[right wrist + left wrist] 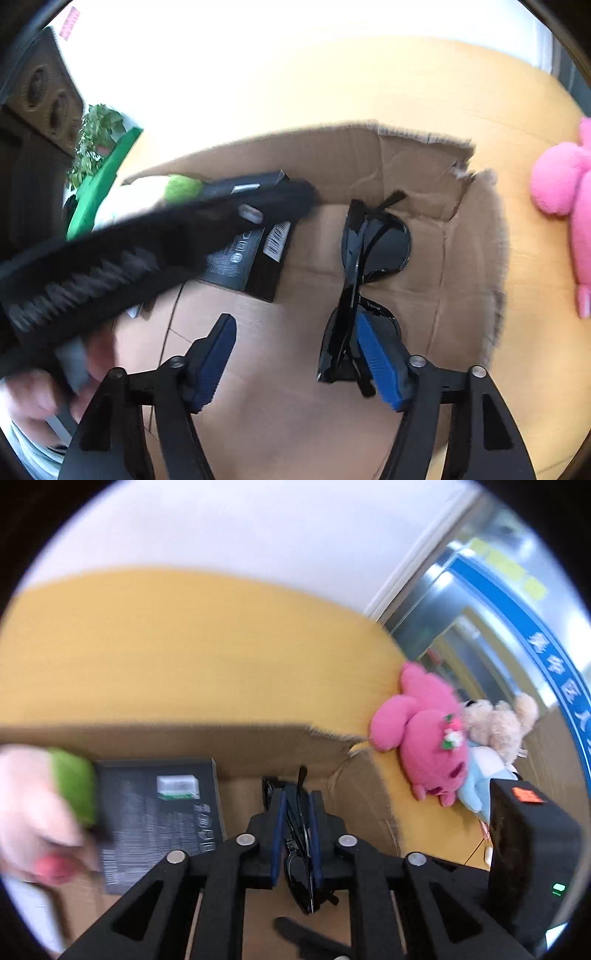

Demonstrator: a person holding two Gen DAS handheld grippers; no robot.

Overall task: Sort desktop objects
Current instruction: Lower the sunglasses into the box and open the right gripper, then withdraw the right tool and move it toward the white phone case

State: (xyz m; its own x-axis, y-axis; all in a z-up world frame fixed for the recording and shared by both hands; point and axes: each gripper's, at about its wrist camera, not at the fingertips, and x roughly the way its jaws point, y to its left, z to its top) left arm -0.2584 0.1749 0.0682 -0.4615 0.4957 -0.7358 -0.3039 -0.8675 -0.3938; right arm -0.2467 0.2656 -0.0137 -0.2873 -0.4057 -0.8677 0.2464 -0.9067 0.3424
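Observation:
Folded black sunglasses [301,849] sit edge-on between the blue pads of my left gripper [295,794], which is shut on them over an open cardboard box [362,786]. In the right wrist view my right gripper [295,321] stands wide open above the box floor [303,424]. There the sunglasses [384,243] stand on edge against the inner face of its right pad [376,362], and the left pad is well clear of them.
A black carton [162,812] and a blurred white-and-green plush [177,188] lie in the box. A pink plush [428,734] and a beige bear [495,723] rest on the yellow table [184,646]. The other tool's blurred frame [155,251] and a hand [33,398] cross the left.

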